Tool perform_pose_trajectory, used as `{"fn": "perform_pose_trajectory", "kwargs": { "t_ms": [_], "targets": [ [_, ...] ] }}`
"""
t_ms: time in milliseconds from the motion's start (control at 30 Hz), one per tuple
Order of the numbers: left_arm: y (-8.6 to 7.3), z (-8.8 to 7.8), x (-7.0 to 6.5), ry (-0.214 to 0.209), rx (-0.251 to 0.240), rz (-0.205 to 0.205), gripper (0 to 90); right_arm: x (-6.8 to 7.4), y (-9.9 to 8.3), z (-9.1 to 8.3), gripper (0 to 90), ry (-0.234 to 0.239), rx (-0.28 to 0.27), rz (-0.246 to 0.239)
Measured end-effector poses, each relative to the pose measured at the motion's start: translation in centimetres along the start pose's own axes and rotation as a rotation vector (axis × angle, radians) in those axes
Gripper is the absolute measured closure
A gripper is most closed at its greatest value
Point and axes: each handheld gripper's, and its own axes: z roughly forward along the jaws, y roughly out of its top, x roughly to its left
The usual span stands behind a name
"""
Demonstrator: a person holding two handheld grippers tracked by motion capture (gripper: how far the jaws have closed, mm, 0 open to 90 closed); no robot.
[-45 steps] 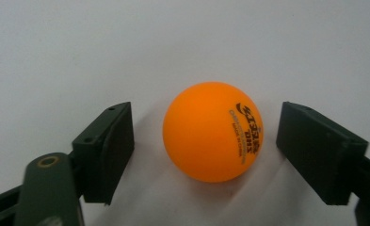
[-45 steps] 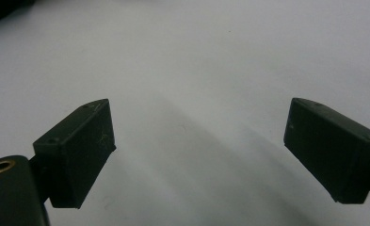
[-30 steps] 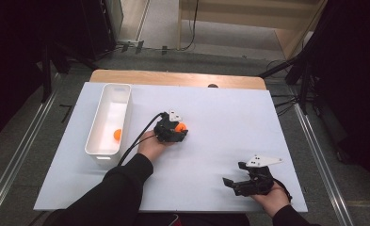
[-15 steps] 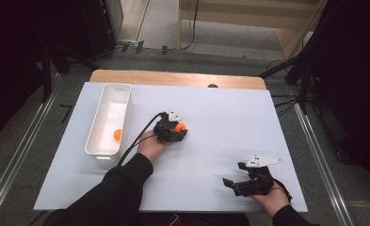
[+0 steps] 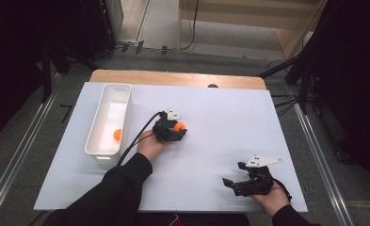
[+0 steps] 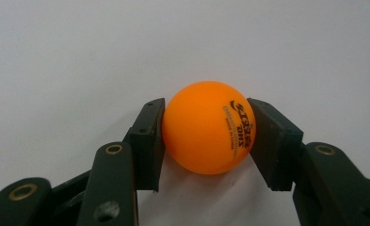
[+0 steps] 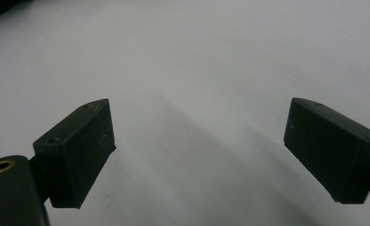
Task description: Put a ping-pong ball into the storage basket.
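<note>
My left fingers [image 6: 205,136] were clamped on the orange ball [image 6: 208,128], one pad on each side, black print facing the right-hand pad. The ball sat low over the white worktop [image 5: 220,122], near its middle; couldn't tell whether it touched the surface. In the high view the left gripper [image 5: 171,129] lay just right of the white bin [image 5: 108,121], close but apart from it. A second orange ball [image 5: 117,134] sat inside that bin, toward its near end. My right fingers [image 7: 199,155] were wide apart with nothing between them, just bare worktop beneath. That right gripper [image 5: 248,181] rested near the front right edge of the worktop, well apart from the held ball and the bin.
</note>
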Motion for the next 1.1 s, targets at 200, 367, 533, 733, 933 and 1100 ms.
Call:
{"fn": "perform_pose_trajectory", "kwargs": {
  "t_ms": [200,367,533,733,933,1100],
  "targets": [
    [0.2,-0.4,-0.2,-0.014,-0.011,-0.005,50.2,0.0,0.0,0.0,7.8,0.0,0.0,-0.004],
    [0.4,-0.7,-0.2,-0.019,-0.011,-0.014,50.2,0.0,0.1,0.1,7.8,-0.002,0.0,-0.001],
    [0.6,-1.2,-0.3,-0.027,-0.015,-0.011,50.2,0.0,0.1,0.1,7.8,-0.002,-0.002,-0.009],
    [0.9,-1.9,-0.3,-0.036,-0.012,-0.013,50.1,0.0,0.2,0.2,7.8,0.003,0.003,-0.008],
    [1.1,-2.6,-0.4,-0.044,-0.01,-0.013,50.1,0.0,0.2,0.2,7.8,0.005,0.001,-0.009],
    [1.3,-3.3,-0.4,-0.052,-0.01,-0.001,50.1,0.0,0.2,0.2,7.8,0.004,0.003,-0.008]
  ]
}}
